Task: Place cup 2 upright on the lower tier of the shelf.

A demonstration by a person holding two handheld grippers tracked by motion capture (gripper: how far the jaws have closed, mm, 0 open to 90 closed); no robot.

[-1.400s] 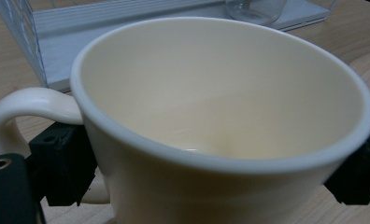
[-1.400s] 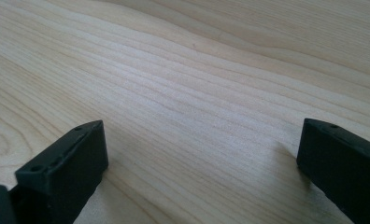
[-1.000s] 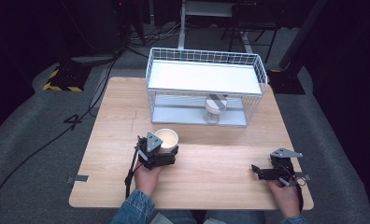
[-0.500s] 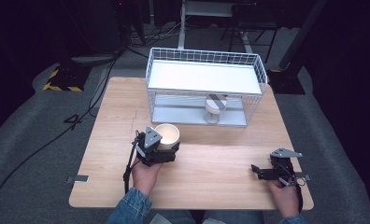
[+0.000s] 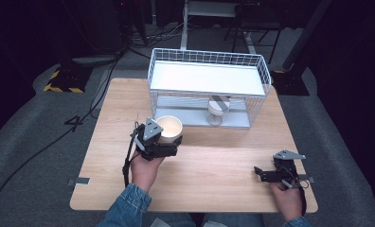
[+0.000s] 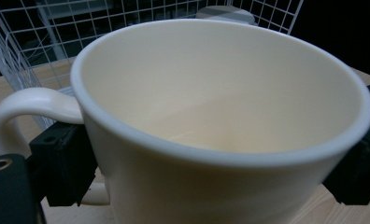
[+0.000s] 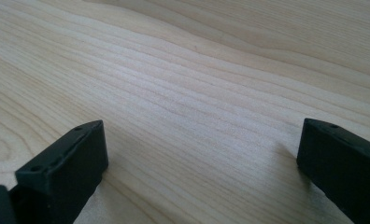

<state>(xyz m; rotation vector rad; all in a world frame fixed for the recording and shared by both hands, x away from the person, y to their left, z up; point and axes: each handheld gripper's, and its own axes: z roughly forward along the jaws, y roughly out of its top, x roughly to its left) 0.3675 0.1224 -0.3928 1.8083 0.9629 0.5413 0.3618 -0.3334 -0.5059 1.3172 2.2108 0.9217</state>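
— Two black handheld grippers are working over the pale wooden table [image 5: 214, 165]. What is the high view telling you about them?

— It is showing the left gripper [image 5: 169, 142] clasping a cream ceramic mug with a looped handle [image 5: 169, 128], near the table's middle and just in front of the white wire-mesh rack [image 5: 209, 78]. Whether the mug is resting on the wood or hanging just above it, I cannot tell. The right gripper [image 5: 260, 173] is sitting well apart, near the front right corner.

— And the left gripper view?

— It is giving what the overhead picture is hiding: the mug [image 6: 220, 116] is empty, its handle [image 6: 24, 112] is sticking out to the side, and the jaws are pressing on the mug's outer wall from both sides.

— Anything inside the rack?

— From above, a small pale cup with a dark-striped top [image 5: 217, 109] is standing on the lower shelf.

— What is the right gripper view adding?

— Its jaws are spread wide, gripping nothing, with bare wood grain [image 7: 197, 93] lying between them.
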